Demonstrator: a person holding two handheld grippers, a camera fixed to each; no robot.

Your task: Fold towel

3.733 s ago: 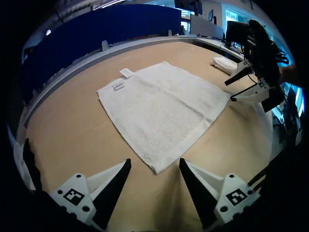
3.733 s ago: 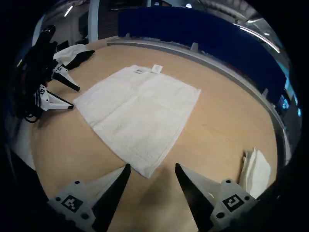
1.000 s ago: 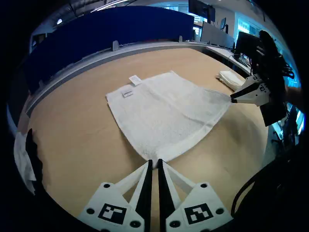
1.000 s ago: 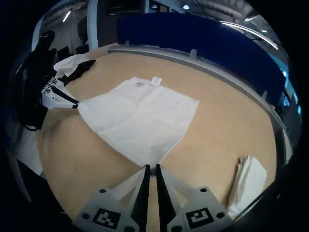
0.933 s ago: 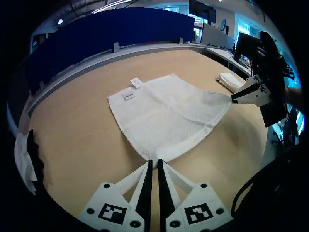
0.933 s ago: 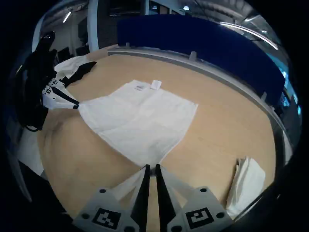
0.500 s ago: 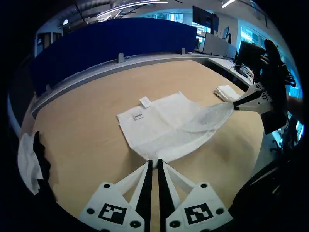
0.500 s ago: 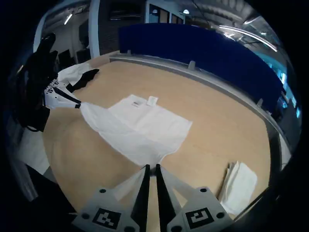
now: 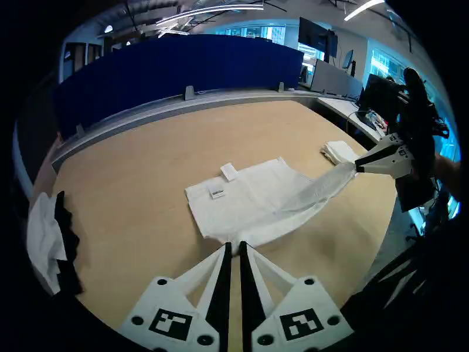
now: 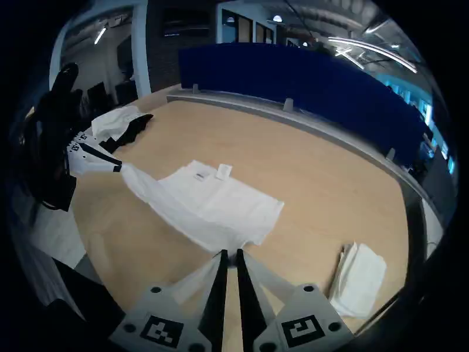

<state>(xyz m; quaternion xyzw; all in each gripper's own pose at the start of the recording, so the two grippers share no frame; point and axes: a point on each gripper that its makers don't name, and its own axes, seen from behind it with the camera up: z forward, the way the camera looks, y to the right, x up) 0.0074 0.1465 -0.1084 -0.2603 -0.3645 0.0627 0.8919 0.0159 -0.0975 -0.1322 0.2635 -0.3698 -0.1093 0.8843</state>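
Gripping a corner of the white towel [image 9: 252, 199], the left gripper [image 9: 234, 243] has its fingers pressed together on the hem, as seen in the left gripper view. The right gripper [image 10: 230, 252] pinches the neighbouring corner in the same manner, as seen in the right gripper view.

The reference landmark is the blue partition [image 9: 176, 64] along the far side of the wooden desk [image 9: 146, 176].

- The towel's edge nearest the partition lies flat on the desk. It carries two small labels [image 9: 229, 171] close together.
- The edge farthest from the partition is raised off the desk. It hangs slack between the two pinched corners.
- In the left gripper view, the right gripper shows off to the side. The towel draws up to its closed tips in a narrowing band.
- A folded stack of white cloths [image 10: 357, 278] sits on the desk farther from the partition than the towel's flat edge. It is well apart from the towel.
- A heap of white and black cloth [image 10: 120, 126] lies at the desk's edge, on the partition side of the left gripper. It does not touch the towel.
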